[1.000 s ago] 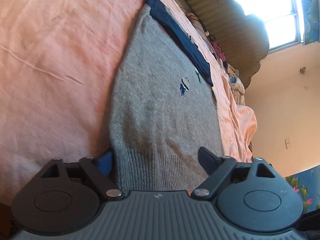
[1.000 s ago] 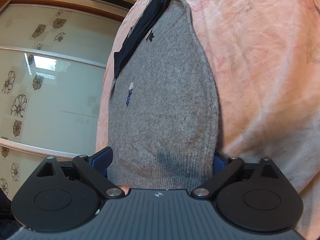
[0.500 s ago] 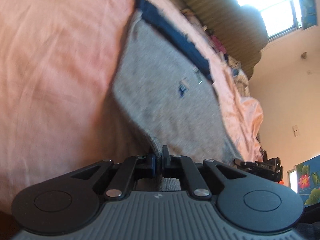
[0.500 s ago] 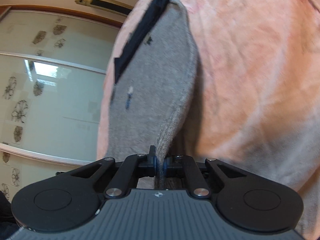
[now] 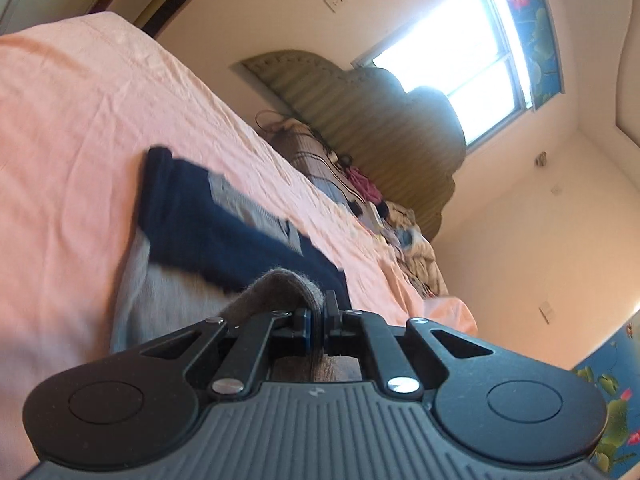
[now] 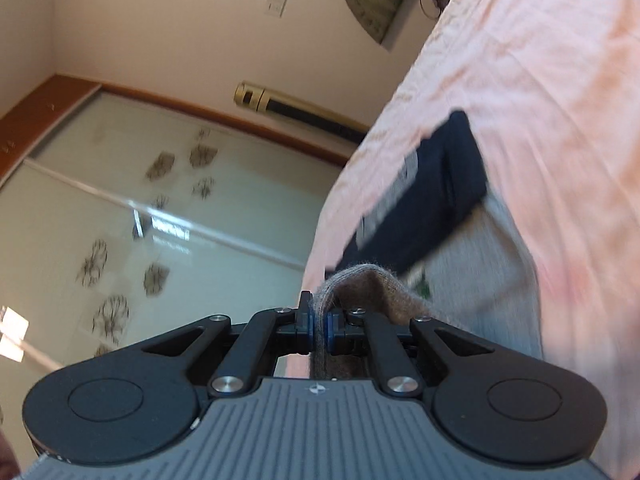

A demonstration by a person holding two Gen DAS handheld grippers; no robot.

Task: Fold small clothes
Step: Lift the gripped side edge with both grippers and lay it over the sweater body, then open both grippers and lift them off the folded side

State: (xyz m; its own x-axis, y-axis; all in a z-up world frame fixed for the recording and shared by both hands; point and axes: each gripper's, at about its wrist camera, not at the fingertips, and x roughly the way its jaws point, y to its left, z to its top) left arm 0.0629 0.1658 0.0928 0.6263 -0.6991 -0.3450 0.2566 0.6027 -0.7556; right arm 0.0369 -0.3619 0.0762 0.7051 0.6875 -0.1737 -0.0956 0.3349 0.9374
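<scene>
1. Bed (image 5: 80, 120), covered by a pink sheet — the landmark for all entries below; it fills the left of the left wrist view and the right of the right wrist view (image 6: 560, 80).
2. Headboard (image 5: 360, 120), olive, ribbed and scalloped, at the far end of the bed, under a bright window (image 5: 460, 52).
3. Sliding wardrobe doors (image 6: 140, 220), pale glass with a flower print, beyond the bed's edge in the right wrist view.
4. Grey knit sweater (image 5: 160, 280) with a navy band (image 5: 208, 232), lying on the bed sheet; its ribbed hem is raised off the bed and bent forward over the body of the garment (image 6: 500, 280).
5. Pile of loose clothes (image 5: 400, 232), on the bed close to the headboard.
6. Left gripper (image 5: 318, 318) — fingers closed narrow, pinching one corner of the sweater's hem above the bed.
7. Right gripper (image 6: 319, 322) — fingers closed narrow, pinching the hem's other corner above the bed.
</scene>
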